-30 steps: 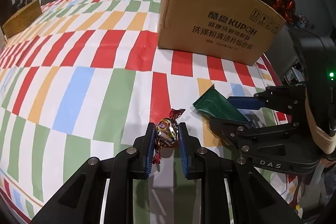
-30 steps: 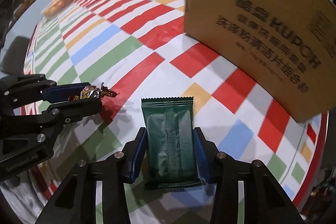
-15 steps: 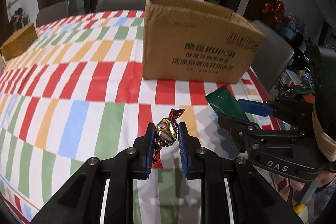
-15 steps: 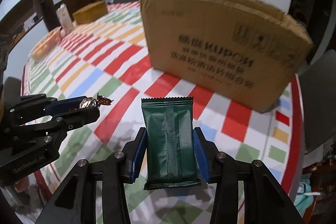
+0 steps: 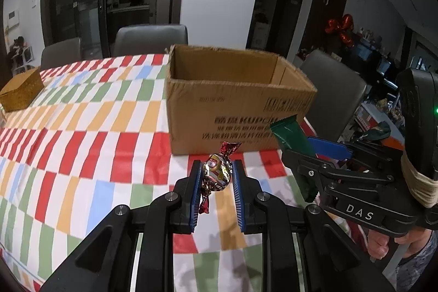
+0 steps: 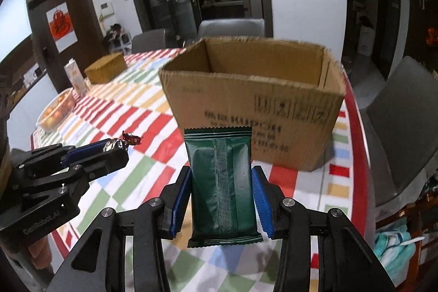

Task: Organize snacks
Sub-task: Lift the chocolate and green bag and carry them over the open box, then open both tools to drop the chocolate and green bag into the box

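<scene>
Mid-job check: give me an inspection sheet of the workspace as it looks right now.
Surface: table under a checked cloth.
Job's things: open cardboard box; foil candy; green snack packet.
Clutter: gold box, fruit bowl, carton.
Grippers: left hand-held gripper shut on the candy; right hand-held gripper shut on the packet; both clear of the table.
Cables: nothing seen.
Surroundings: grey chairs, dark doors.
</scene>
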A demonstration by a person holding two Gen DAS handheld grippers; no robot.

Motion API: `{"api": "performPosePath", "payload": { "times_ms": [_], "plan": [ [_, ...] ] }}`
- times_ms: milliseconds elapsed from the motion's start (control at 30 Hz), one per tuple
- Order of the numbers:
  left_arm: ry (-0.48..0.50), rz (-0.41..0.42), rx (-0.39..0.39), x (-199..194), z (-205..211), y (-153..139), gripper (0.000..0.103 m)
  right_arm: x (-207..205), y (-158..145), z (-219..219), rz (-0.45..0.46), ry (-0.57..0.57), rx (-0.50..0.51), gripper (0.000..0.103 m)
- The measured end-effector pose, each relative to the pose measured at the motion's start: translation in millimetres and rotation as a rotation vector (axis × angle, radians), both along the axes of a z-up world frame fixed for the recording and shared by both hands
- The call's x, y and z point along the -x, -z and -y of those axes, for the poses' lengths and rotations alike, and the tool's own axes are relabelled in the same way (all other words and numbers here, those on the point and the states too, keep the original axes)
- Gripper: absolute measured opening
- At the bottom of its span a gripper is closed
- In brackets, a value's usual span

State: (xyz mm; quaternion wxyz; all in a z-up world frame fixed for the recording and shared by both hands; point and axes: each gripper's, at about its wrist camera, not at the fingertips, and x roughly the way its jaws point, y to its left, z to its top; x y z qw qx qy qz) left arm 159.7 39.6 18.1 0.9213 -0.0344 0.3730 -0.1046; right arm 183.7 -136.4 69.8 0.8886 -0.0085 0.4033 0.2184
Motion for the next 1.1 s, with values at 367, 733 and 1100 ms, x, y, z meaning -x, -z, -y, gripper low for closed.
{"api": "performPosePath", "payload": {
  "times_ms": [367,733,1100],
  "plan": [
    [0.014,0.08,0.033,-23,5,-39,0.022,-15,-37,13,0.108,0.058,-0.016,0.045],
    [0.02,0.128,0.047,-57,10,-68,0.022,-39,-72,17,0.184,0.093,-0.018,0.045],
    [0.034,0.088,0.009,-114,10,-71,0.022,-83,-76,20,0.163,0.129,0.022,0.045]
  ]
}}
